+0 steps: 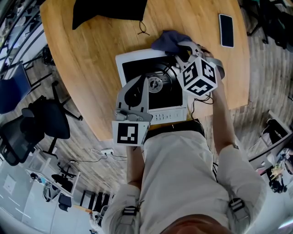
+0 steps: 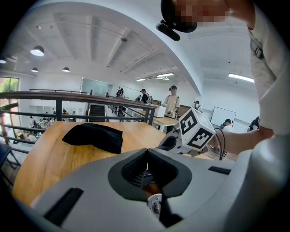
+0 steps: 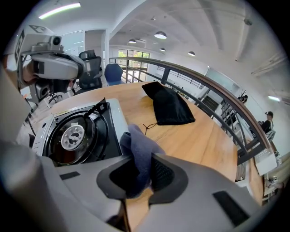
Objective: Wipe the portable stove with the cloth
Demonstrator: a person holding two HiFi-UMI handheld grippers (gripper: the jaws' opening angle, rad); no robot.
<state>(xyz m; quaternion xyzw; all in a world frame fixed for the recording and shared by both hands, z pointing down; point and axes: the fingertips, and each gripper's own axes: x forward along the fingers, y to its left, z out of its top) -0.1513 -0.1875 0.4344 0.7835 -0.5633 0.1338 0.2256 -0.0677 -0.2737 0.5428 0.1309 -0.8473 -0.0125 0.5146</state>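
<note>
On the floor at the far left stood a dark office chair, off the round wooden table. A black drawstring pouch lay flat at the table's far side, well apart from everything else.

The left gripper reached over the near left part of the portable stove, its jaws pointing away from the person. Its own view showed the jaws pressed together with nothing between them.

The stove sat at the table's near edge, just in front of the person, slightly skewed. Its white front strip faced the person. Its long axis seemed to run from left to right, though the right end lay hidden beneath the right gripper. The round burner sat in the black top, clear of both grippers.

The blue-grey cloth was bunched at the stove's far right corner, partly on the white rim and partly over the wood. The right gripper came in from the right and was clamped on it, a fold of the cloth standing up between the jaws.

A dark phone lay flat at the table's far right, well apart from the stove.
</note>
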